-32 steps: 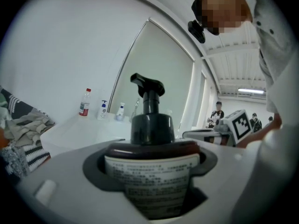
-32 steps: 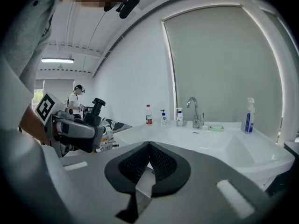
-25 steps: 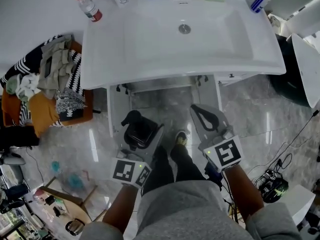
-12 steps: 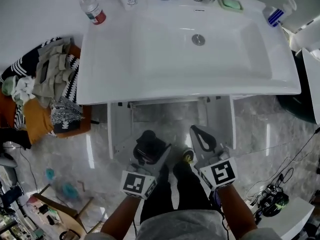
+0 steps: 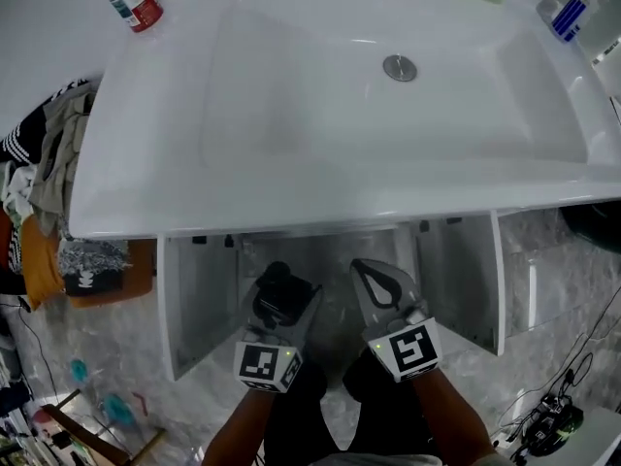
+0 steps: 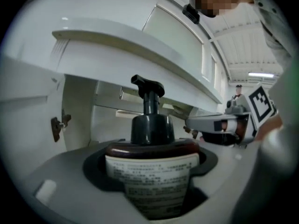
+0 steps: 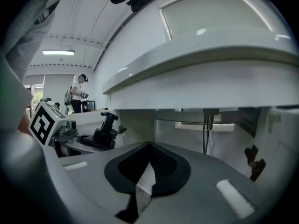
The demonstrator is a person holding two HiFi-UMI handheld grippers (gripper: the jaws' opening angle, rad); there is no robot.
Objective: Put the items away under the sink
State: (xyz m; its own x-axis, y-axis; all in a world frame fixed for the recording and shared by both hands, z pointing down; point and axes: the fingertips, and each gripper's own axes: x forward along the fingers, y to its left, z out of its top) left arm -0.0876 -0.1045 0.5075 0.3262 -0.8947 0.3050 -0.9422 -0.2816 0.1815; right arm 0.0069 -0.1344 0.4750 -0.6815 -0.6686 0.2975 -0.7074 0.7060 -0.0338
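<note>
Left claw [image 5: 279, 297] grips pump bottle [image 6: 149, 171] before open cabinet [image 5: 194, 299], not yet stowed — right claw [image 5: 381, 284] closed, empty; water bottle [image 5: 133, 3] waits beside sink [image 5: 291, 115].

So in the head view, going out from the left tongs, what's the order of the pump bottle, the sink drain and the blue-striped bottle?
1. pump bottle: gripped in the left tongs, low in the view.
2. sink drain: middle of the basin, towards the back.
3. blue-striped bottle: far right back corner.
</note>
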